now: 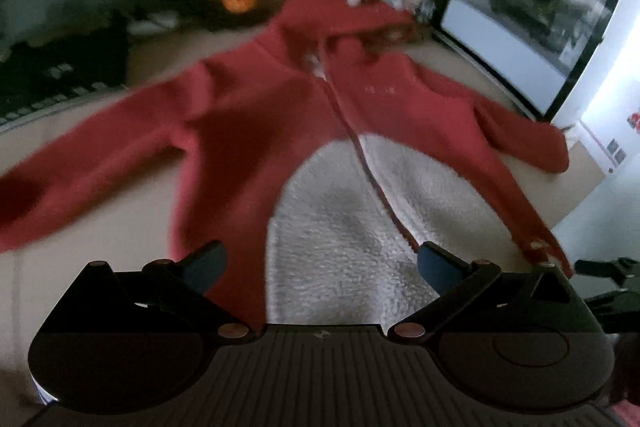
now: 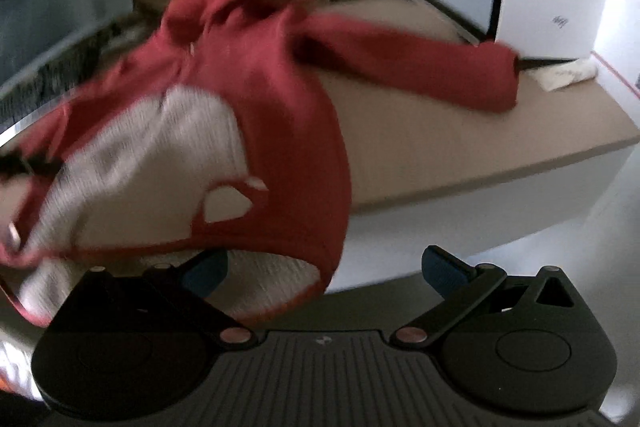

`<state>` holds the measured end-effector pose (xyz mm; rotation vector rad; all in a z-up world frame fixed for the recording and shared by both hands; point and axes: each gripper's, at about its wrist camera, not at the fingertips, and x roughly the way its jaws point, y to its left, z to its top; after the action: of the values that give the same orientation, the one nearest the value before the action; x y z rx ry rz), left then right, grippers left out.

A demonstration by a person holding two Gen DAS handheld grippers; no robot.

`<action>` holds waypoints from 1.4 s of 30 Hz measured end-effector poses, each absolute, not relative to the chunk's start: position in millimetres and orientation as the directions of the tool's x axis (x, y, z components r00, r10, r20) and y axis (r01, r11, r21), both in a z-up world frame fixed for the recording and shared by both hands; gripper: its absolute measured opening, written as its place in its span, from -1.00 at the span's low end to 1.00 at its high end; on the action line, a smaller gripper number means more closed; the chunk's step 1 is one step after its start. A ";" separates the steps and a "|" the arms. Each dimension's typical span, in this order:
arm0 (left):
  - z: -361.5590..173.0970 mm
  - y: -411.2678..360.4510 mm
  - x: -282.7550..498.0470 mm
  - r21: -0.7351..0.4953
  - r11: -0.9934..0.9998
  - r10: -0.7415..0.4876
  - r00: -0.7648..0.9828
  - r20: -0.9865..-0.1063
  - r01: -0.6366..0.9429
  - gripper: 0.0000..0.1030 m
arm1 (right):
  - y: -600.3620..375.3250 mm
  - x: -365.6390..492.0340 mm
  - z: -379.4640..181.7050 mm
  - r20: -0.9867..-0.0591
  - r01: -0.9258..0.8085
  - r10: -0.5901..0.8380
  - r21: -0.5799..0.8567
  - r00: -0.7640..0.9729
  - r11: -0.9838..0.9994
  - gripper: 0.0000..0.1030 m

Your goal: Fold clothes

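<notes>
Spread face-up across the tan tabletop (image 1: 120,211) lies the red hooded fleece suit with a white fuzzy belly (image 1: 256,131), soft and limp I judge, best pinched at a sleeve cuff, while my left claw (image 1: 320,261) and right claw (image 2: 325,267) both gape wide, holding nothing.

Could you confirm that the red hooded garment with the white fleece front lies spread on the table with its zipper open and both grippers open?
Not quite: the zipper is closed, running shut down the front of the garment in the left wrist view. The rest holds: it lies spread on the table, and the left gripper and right gripper are both open.
</notes>
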<state>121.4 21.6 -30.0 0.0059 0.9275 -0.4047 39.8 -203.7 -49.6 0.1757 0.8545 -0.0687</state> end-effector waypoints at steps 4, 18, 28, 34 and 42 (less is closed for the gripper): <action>-51.5 13.1 128.7 -0.190 0.905 -0.367 0.470 -0.803 0.381 1.00 | -198.3 44.3 -31.9 -0.735 0.149 0.069 0.227 0.675 0.962 1.00; -74.6 33.7 136.6 -0.256 0.852 -0.463 0.429 -0.776 0.457 1.00 | -167.4 103.0 -22.9 -0.716 0.250 0.211 0.480 0.665 0.841 1.00; -75.1 30.0 133.4 -0.217 0.854 -0.444 0.448 -0.776 0.472 1.00 | -163.3 173.1 -58.9 -0.744 0.149 0.283 0.455 0.606 0.878 1.00; -73.0 44.6 142.2 -0.336 0.867 -0.480 0.435 -0.762 0.367 1.00 | -162.3 184.0 -70.0 -0.760 0.004 0.362 0.432 0.539 0.902 1.00; -71.4 49.6 150.3 -0.385 0.882 -0.469 0.445 -0.762 0.271 1.00 | -138.8 181.4 -72.3 -0.762 0.018 0.263 0.338 0.592 0.941 1.00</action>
<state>150.3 49.6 -71.4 -0.2187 1.0105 -0.4631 181.4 -138.8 -72.3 0.3275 0.9310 0.1454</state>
